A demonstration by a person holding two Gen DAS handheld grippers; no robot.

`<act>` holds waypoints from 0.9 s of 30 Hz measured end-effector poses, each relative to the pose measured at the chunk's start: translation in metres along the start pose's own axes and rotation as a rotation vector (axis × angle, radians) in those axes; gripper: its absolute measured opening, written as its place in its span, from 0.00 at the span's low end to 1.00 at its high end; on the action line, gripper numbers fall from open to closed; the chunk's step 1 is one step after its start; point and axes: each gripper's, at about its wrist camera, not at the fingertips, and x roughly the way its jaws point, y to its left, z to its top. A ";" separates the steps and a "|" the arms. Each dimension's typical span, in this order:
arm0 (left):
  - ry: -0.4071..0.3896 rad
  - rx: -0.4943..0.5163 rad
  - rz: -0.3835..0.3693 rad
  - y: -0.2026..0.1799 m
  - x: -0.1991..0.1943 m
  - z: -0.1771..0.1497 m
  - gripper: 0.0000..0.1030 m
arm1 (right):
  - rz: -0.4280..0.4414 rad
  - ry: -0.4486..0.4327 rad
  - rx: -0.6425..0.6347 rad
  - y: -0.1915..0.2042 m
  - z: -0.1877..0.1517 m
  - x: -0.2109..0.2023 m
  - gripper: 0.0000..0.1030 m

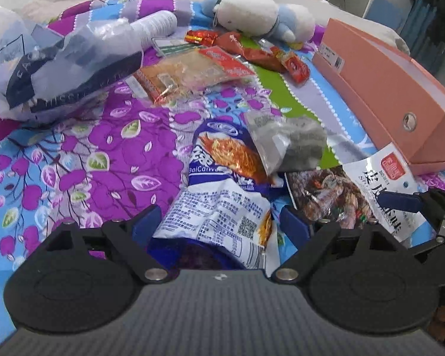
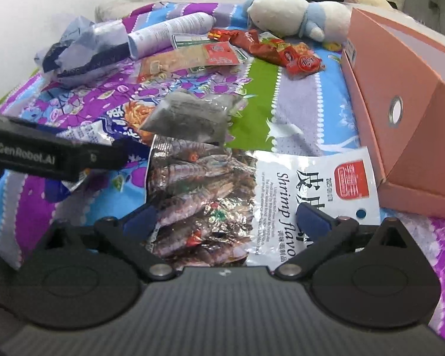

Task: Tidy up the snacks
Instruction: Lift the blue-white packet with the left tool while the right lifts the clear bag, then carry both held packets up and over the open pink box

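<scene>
Snacks lie scattered over the flowered quilt [image 1: 109, 136] of a bed. In your left wrist view, the blue-and-white noodle packet [image 1: 222, 190] sits at lower centre, between the spread blue pads of your left claw [image 1: 221, 222]; the jaws stand wide and the pads do not press on it. A grey pouch [image 1: 284, 145] rests on the packet's upper right edge. In your right wrist view, the silver shrimp-flavour bag [image 2: 237, 195] fills the lower centre, lying flat between the fingers of your right claw [image 2: 225, 218], which is also wide open and not clamping the bag. The bag's right corner lies just beside the pink box [image 2: 400, 95] at the right edge of the frame. Red snack packets [image 2: 281, 50] lie in the upper centre, near a plush toy [image 2: 296, 17]. A white tube [image 2: 169, 32] and a crumpled plastic bag [image 2: 83, 50] are at the upper left.
</scene>
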 end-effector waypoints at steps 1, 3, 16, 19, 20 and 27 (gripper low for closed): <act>-0.003 0.001 0.005 -0.001 0.000 -0.002 0.84 | -0.002 -0.001 -0.004 0.001 -0.001 0.000 1.00; -0.008 -0.001 0.017 -0.002 -0.002 -0.005 0.80 | -0.011 0.006 -0.019 0.004 0.000 0.001 1.00; -0.048 -0.091 0.045 -0.004 -0.025 -0.017 0.64 | 0.008 0.009 -0.049 0.014 0.001 -0.011 0.64; -0.054 -0.120 0.066 0.000 -0.032 -0.022 0.64 | 0.012 0.007 -0.033 0.012 0.003 -0.017 0.61; -0.057 -0.128 0.076 0.002 -0.034 -0.023 0.63 | 0.012 0.009 -0.022 0.012 0.003 -0.019 0.60; -0.099 -0.205 0.123 0.013 -0.060 -0.029 0.63 | 0.005 0.007 -0.003 0.010 0.007 -0.032 0.60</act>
